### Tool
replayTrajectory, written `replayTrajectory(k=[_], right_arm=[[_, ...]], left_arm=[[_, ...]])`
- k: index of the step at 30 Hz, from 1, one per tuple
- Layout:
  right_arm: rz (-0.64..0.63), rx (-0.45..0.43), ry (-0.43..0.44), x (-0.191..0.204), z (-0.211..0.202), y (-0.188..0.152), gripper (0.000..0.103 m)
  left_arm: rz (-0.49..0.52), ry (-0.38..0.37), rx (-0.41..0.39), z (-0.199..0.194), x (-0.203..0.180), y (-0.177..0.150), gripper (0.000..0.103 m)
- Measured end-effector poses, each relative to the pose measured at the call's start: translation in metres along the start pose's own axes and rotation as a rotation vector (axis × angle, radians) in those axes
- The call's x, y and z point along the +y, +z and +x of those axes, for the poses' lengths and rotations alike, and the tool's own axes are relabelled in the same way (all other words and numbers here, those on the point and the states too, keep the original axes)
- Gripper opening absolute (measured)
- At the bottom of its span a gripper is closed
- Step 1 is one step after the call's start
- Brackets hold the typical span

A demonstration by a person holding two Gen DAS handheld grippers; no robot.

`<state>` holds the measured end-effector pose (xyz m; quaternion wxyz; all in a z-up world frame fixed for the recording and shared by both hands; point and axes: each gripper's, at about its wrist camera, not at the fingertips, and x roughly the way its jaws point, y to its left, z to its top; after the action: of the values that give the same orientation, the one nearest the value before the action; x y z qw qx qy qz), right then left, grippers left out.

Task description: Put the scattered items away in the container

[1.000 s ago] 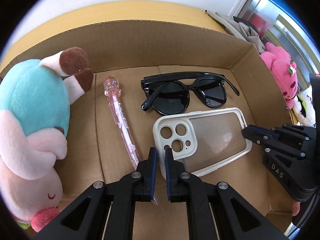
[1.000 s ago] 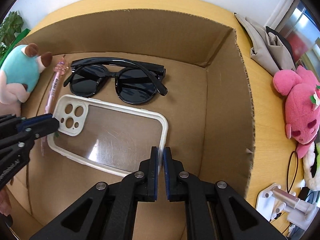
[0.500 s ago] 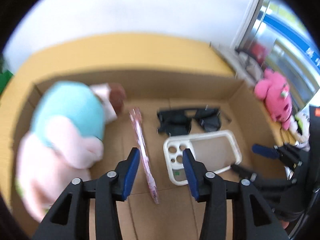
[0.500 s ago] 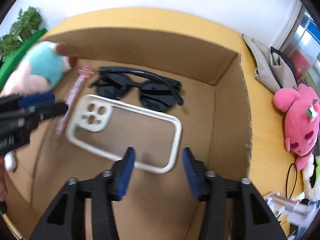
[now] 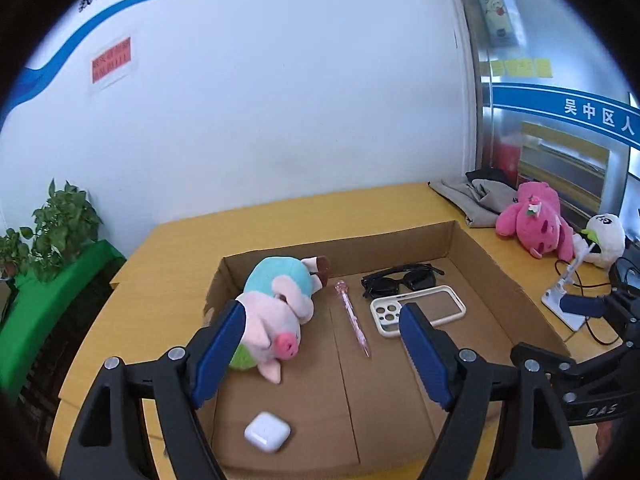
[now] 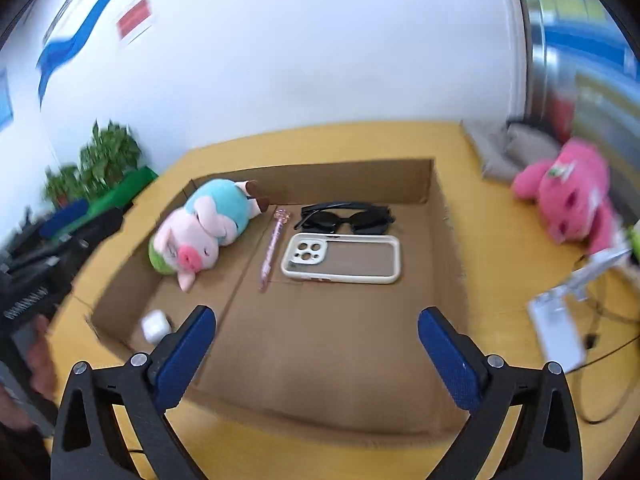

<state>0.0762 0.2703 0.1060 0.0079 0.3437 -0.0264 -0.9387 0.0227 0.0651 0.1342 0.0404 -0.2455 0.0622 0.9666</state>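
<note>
A shallow cardboard box (image 5: 516, 292) (image 6: 452, 256) lies on the yellow table. In it are a pig plush (image 5: 276, 304) (image 6: 204, 232), a pink pen (image 5: 354, 318) (image 6: 274, 248), black sunglasses (image 5: 400, 280) (image 6: 346, 218), a white phone case (image 5: 418, 310) (image 6: 340, 258) and a white earbud case (image 5: 267, 431) (image 6: 155, 326). My left gripper (image 5: 322, 354) is open and empty above the box's near side. My right gripper (image 6: 316, 354) is open and empty, raised above the box's near edge; it also shows in the left wrist view (image 5: 584, 320).
A pink plush (image 5: 534, 226) (image 6: 572, 196), a white plush (image 5: 604, 238), grey cloth (image 5: 476, 196), and a white stand with a black cable (image 5: 564, 296) (image 6: 560, 320) lie on the table right of the box. A potted plant on a green crate (image 5: 52, 240) stands left.
Both grippers opened wide, let go of the phone case and pulled up and back from the box. The case now lies flat by the sunglasses. The earbud case came into view.
</note>
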Motion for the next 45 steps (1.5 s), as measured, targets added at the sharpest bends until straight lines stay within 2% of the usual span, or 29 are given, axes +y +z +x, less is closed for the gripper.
replayTrajectory(k=[2,5,13,20,26,36,45], right_arm=[[-0.046,-0.029,-0.058,0.011,-0.013,-0.007,0.103],[-0.055,-0.061,-0.091,0.015,-0.026,-0.014,0.103],[-0.051,-0.066,-0.077,0.024,-0.043,-0.028,0.103],[-0.024,-0.063,-0.097,0.021,-0.042,-0.037,0.103],[-0.007,-0.048,-0.102,0.017,-0.034,-0.041,0.103],[-0.018,-0.035,-0.081,0.024,-0.025,-0.042,0.103],[-0.013,-0.022,-0.086,0.023,-0.02,-0.044,0.103]], left_arm=[[-0.025,0.0,-0.015,-0.016,-0.002,-0.006,0.079],[-0.059,-0.026,-0.021,-0.032,-0.002,-0.015,0.079],[-0.049,-0.035,-0.024,-0.044,-0.013,-0.034,0.079],[-0.061,-0.05,0.015,-0.033,-0.015,-0.042,0.079],[-0.121,-0.064,0.049,-0.022,-0.006,-0.05,0.079],[-0.155,0.013,0.066,-0.017,0.005,-0.055,0.079],[-0.137,0.031,0.081,-0.013,0.003,-0.06,0.079]])
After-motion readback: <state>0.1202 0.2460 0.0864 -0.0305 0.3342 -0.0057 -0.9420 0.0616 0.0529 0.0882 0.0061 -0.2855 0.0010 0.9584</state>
